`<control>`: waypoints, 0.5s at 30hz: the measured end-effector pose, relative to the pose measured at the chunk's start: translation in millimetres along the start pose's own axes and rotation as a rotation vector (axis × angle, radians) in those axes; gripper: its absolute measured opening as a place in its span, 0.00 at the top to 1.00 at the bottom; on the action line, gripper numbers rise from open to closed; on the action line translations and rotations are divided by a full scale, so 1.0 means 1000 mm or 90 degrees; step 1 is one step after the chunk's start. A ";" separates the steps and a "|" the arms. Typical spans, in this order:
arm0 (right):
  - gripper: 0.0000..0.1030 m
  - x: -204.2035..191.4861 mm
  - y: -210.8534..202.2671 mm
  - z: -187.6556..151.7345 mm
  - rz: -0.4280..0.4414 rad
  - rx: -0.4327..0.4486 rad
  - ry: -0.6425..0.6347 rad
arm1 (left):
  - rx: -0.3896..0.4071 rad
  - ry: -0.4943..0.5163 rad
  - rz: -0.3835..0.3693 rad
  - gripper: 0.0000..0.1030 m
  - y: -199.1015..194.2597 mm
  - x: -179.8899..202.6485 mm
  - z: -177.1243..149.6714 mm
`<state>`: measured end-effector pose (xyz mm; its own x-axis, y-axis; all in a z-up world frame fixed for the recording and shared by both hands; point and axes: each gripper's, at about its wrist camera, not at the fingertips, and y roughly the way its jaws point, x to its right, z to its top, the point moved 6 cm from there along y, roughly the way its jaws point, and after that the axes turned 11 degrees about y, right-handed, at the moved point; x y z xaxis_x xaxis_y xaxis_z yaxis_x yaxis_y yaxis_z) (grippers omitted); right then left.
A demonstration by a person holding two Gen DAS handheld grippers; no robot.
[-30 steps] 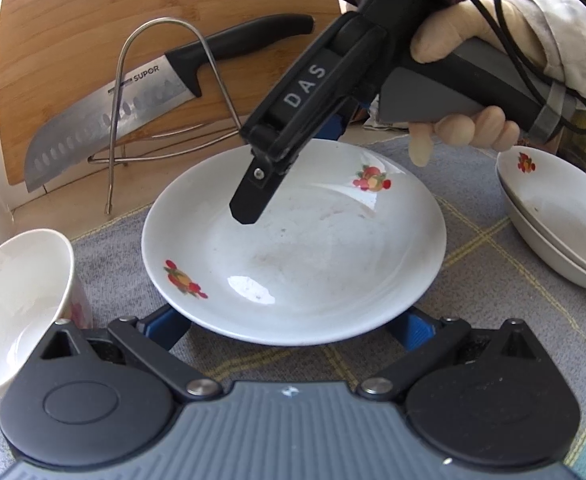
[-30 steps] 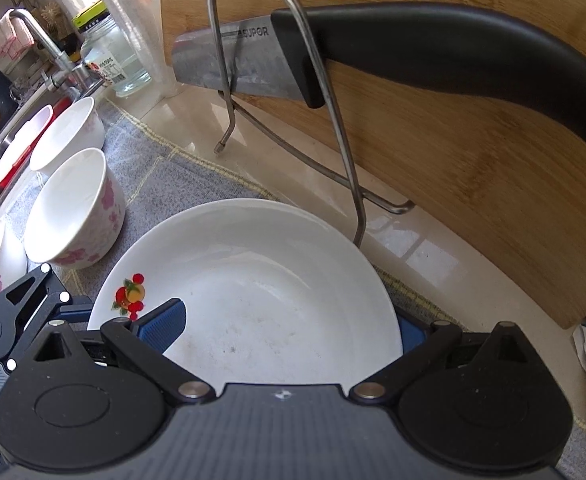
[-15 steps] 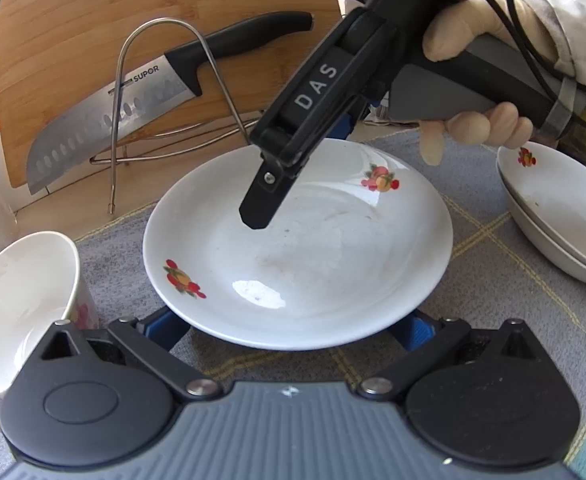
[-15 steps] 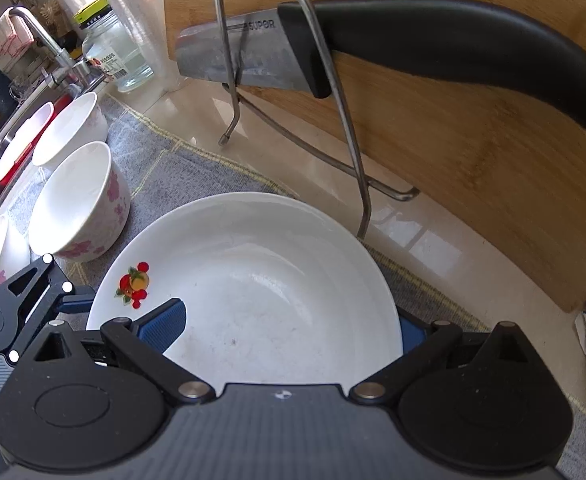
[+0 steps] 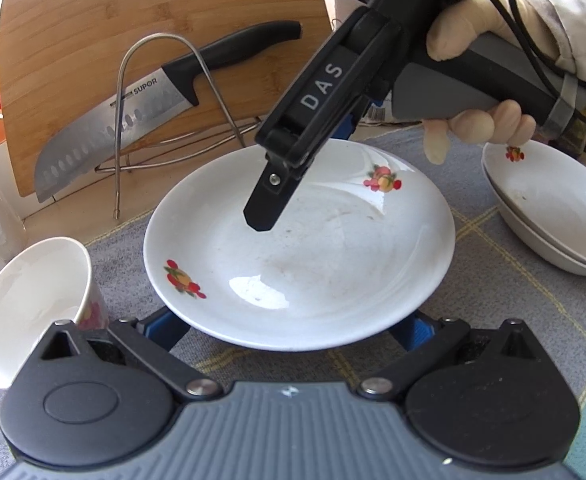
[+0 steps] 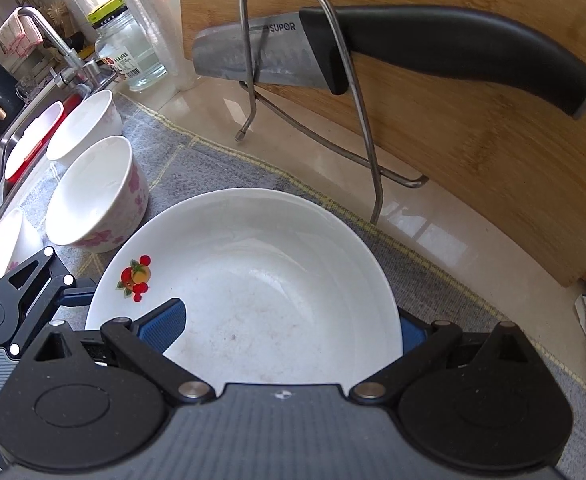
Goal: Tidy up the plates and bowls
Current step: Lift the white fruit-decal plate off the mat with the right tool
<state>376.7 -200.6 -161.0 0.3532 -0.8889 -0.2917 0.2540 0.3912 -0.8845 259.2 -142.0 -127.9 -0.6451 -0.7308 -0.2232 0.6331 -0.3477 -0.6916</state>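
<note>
A white plate with fruit prints lies on the grey mat, also in the right wrist view. My right gripper straddles the plate's rim, one blue pad over the inside and the other outside, jaws wide apart. Its black finger hangs above the plate's middle in the left wrist view. My left gripper is open at the plate's near edge, its pads under the rim on both sides. Flower-print bowls stand to the left.
Stacked white dishes sit at the right. A wire rack with a black-handled knife stands before a bamboo cutting board. A sink with a faucet, more dishes and a glass jar lie far left.
The right gripper has risen slightly and shifted toward the rack. The plate has lifted a little with it. The left gripper holds its place.
</note>
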 end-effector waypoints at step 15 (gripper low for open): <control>0.00 -0.012 -0.033 -0.016 0.004 0.036 0.004 | 0.013 0.032 0.009 0.01 -0.028 0.013 0.011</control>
<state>349.4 -206.3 -134.2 0.3497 -0.8875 -0.3000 0.3026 0.4100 -0.8604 238.0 -148.1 -103.5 -0.6562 -0.7055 -0.2679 0.6509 -0.3495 -0.6739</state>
